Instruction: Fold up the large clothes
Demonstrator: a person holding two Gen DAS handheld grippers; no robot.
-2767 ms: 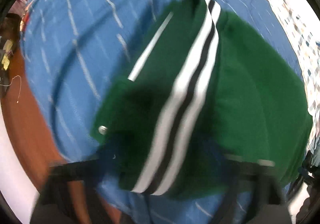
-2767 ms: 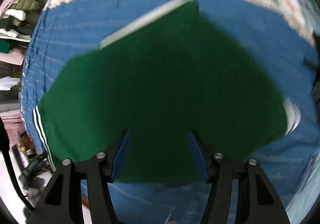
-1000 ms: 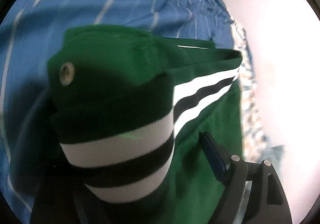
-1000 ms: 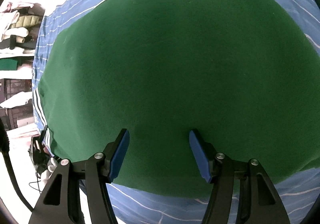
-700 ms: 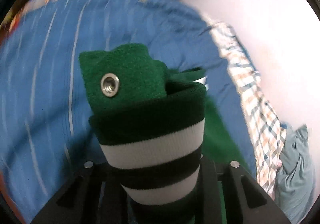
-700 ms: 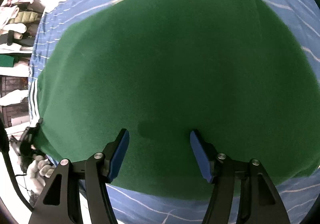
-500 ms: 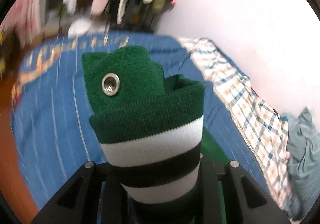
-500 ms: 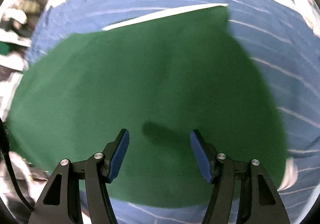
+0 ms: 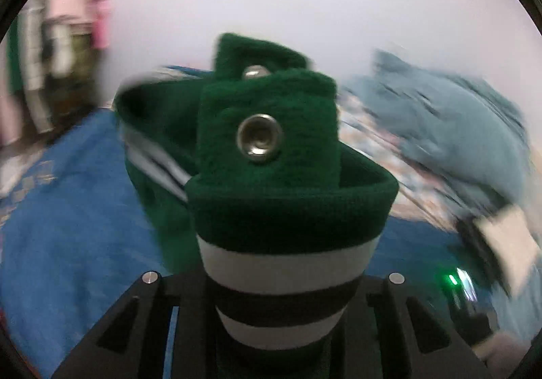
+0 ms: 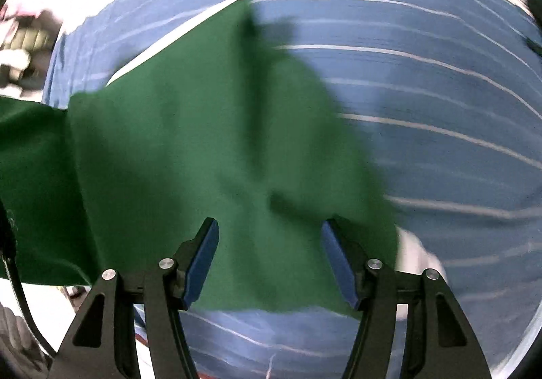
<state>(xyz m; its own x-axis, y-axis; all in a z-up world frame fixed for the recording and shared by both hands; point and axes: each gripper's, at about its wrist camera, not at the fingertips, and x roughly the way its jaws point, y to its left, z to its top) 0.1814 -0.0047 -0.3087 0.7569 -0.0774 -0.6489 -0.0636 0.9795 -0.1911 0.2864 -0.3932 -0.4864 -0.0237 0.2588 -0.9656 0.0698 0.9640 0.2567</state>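
My left gripper (image 9: 274, 297) is shut on the green garment's ribbed hem (image 9: 281, 263), which has white and black stripes and metal snaps; the bunched green fabric stands up in front of the lens. In the right wrist view the rest of the green garment (image 10: 203, 148) lies on the blue striped bed sheet (image 10: 423, 91), its left part lifted off the bed. My right gripper (image 10: 269, 236) is open and empty, hovering over the garment's near edge.
A teal cloth heap (image 9: 450, 128) lies on a plaid blanket (image 9: 379, 148) at the bed's far side. Hanging clothes (image 9: 57, 60) stand at the left by a white wall. A clothes shelf (image 10: 20, 43) shows at the right wrist view's left edge.
My left gripper has lifted the striped hem high and swung toward the wall. The garment's left part has risen off the sheet. My right gripper has stayed open above it.
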